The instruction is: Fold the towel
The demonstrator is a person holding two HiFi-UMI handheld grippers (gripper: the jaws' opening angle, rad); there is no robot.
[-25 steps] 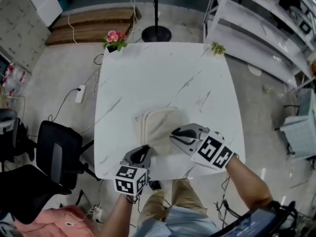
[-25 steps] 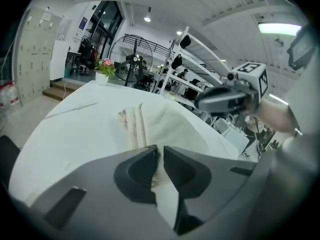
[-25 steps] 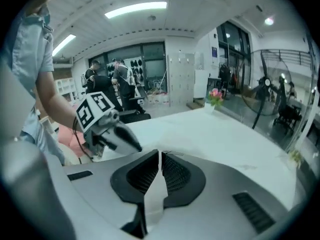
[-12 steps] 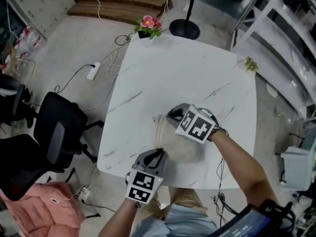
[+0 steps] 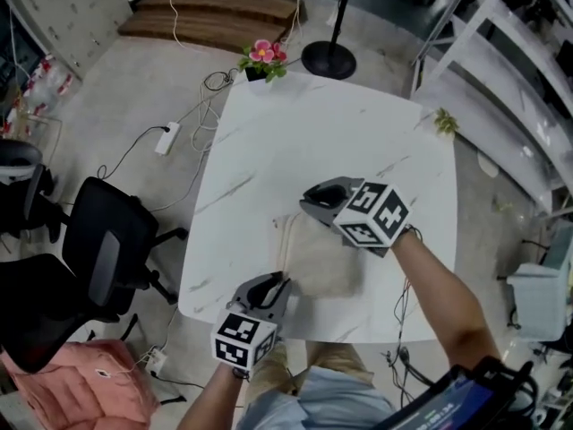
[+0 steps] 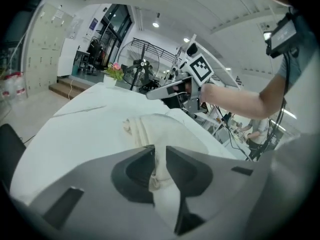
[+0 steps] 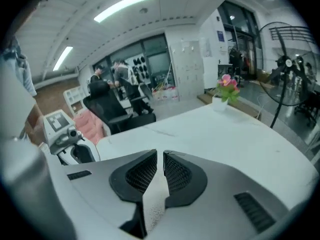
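The jaws of our left gripper [image 6: 158, 153] stand a little apart and have just been opening; the near left corner of the cream towel [image 5: 324, 260], hem and all, lies in the narrow gap between them, and we cannot tell whether the pads touch it. The jaws of our right gripper [image 7: 160, 156] have just been opening too and are a slit apart with nothing clamped; through the slit we see only the towel's speckled weave below. In the head view that gripper hangs over the towel's far left corner with its tips pointing left, while the left gripper sits at the near edge of the bench [image 5: 304, 133], pointing away from us. The towel lies folded into a compact rectangle on the near half of the white marbled bench, its stacked edges showing along its left side. A pot of pink flowers [image 5: 262, 58] stands on the far left corner of the bench and a small green sprig [image 5: 445, 120] on the far right corner. On the floor beyond the flowers is the round base of a standing fan [image 5: 329, 59]. To the left of the bench are a black office chair [image 5: 107, 258] and a white power strip [image 5: 166, 138], with a pink cushion [image 5: 85, 388] nearer to us, and white shelving [image 5: 510, 52] runs along the right.
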